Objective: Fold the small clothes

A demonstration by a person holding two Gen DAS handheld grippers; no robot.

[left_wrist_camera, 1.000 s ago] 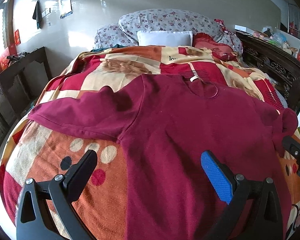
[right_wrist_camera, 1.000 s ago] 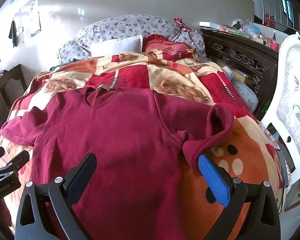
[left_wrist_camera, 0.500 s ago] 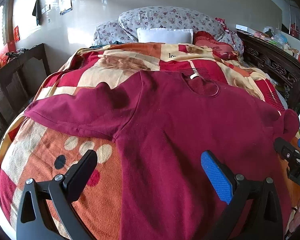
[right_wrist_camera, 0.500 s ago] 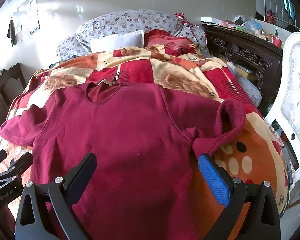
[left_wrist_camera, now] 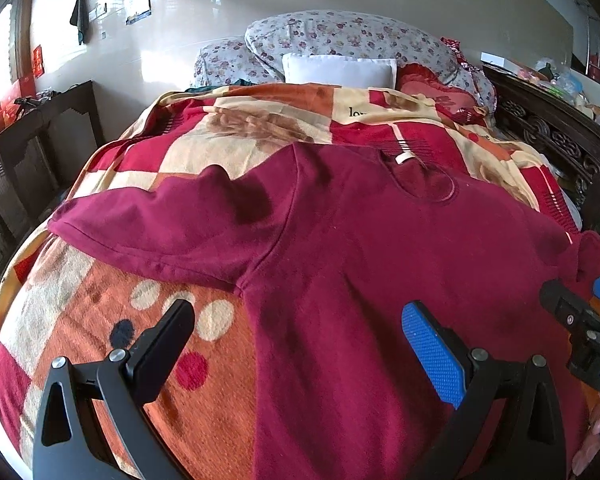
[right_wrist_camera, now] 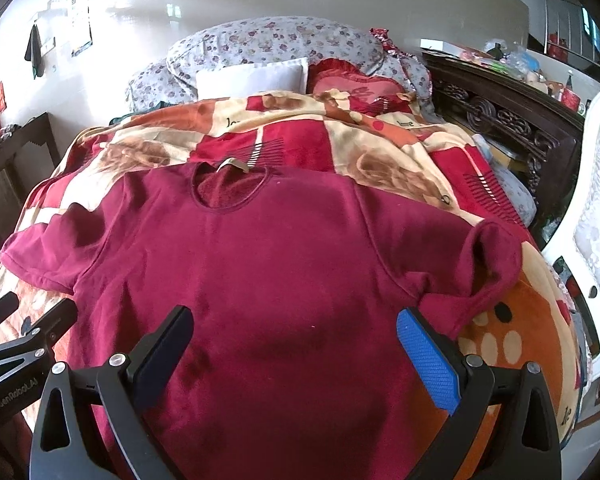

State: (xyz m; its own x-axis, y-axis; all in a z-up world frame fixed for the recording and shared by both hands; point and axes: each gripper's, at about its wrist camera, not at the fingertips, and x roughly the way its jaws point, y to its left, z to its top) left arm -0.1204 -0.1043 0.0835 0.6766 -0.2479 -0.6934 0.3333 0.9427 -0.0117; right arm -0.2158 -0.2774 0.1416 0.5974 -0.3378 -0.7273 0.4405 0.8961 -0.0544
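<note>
The fingers of the left gripper (left_wrist_camera: pixel 298 338) and right gripper (right_wrist_camera: pixel 294 334) stand wide, holding nothing, above the red shirt (right_wrist_camera: pixel 260 264) spread on the blanket (left_wrist_camera: pixel 100 320). The curled right sleeve (right_wrist_camera: pixel 488 264) may fold crooked, I think.

Your shirt (right_wrist_camera: pixel 284 264) lies flat on the blanket (right_wrist_camera: pixel 340 148) across the bed's near end, collar toward the head. Pillows (right_wrist_camera: pixel 276 44) sit along the head edge. Both tools, left tool (left_wrist_camera: pixel 296 340) and right tool (right_wrist_camera: pixel 292 340), hover over the shirt's lower part.
</note>
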